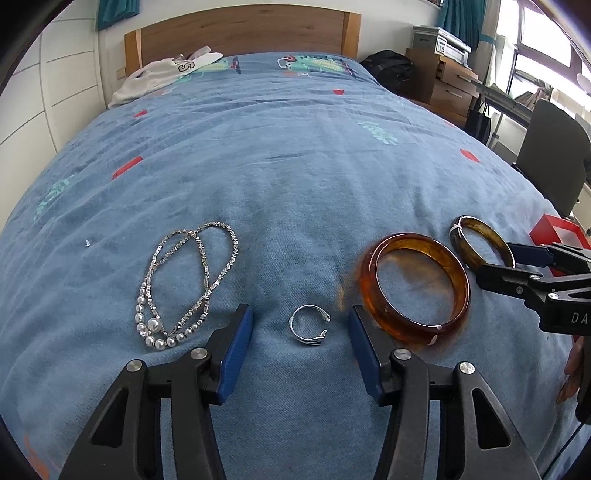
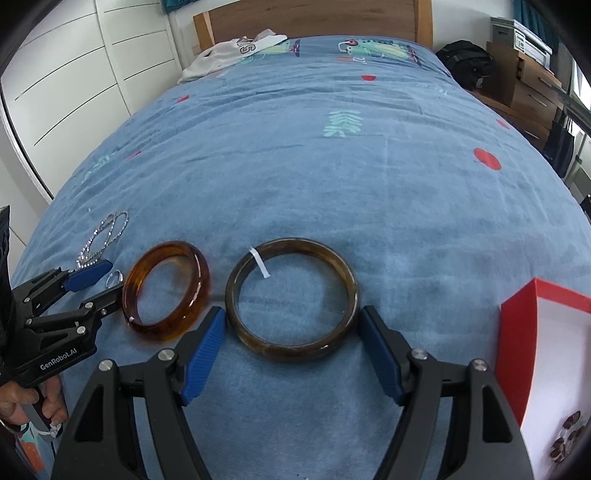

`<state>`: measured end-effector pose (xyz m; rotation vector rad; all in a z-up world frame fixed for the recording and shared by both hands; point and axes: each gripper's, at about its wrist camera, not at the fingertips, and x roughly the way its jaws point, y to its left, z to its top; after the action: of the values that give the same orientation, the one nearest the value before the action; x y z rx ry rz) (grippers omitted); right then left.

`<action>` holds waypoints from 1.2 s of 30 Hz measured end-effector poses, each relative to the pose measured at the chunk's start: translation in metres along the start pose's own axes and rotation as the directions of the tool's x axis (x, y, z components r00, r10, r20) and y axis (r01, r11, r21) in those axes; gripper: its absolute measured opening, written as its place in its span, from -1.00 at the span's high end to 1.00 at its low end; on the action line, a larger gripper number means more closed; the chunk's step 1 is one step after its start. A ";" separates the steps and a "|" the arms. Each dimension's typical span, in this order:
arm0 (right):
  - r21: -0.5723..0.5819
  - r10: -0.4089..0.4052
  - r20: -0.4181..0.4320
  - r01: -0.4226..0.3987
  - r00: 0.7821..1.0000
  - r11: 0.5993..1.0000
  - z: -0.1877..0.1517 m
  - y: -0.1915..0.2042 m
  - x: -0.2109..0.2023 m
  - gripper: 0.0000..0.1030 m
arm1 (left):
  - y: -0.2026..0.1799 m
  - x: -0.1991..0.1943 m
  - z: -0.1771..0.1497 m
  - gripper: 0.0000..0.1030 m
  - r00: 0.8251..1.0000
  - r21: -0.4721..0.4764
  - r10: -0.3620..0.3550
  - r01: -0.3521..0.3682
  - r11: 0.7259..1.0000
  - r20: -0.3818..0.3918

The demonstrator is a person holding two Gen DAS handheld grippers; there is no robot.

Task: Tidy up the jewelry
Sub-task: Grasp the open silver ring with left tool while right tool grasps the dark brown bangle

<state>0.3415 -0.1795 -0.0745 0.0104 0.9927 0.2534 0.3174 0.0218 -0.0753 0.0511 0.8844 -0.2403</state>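
Four pieces lie loose on the bed: necklace [image 1: 188, 284], ring [image 1: 309, 325], amber bangle [image 1: 415, 288], dark bangle [image 2: 291, 297]. The red box [image 2: 517, 332] at far right holds only some dark beads — sorting looks barely begun. Left gripper [image 1: 301, 328] spread around the ring, right gripper [image 2: 291, 332] spread around the dark bangle — neither clamped.

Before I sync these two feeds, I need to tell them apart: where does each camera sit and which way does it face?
Left wrist view: sits on the left gripper, facing up the bed toward the headboard; its open fingers flank the silver ring, and the right gripper enters from the right.
Right wrist view: sits on the right gripper, facing the same way; its open fingers flank the dark bangle, with the left gripper and the person's hand at left.
Shared: the amber bangle, beaded necklace, red box.
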 end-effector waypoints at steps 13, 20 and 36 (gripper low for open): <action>-0.046 0.019 -0.056 -0.022 0.998 0.999 0.014 0.004 0.018 -0.46 | -0.001 -0.001 -0.002 0.29 1.000 0.011 -0.016 0.016 1.000 0.013; -0.047 0.025 -0.011 -0.026 1.000 0.999 0.008 0.003 0.014 -0.44 | -0.004 -0.002 -0.001 0.61 0.999 0.027 -0.040 0.040 0.999 0.019; 0.022 0.059 0.127 -0.063 0.990 0.998 -0.003 0.005 -0.036 -0.43 | -0.004 -0.033 -0.002 0.62 0.998 0.018 -0.041 0.040 0.999 0.038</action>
<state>0.3195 -0.1827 -0.0459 0.0793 0.8703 0.2927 0.2953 0.0246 -0.0510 0.0446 0.8462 -0.2862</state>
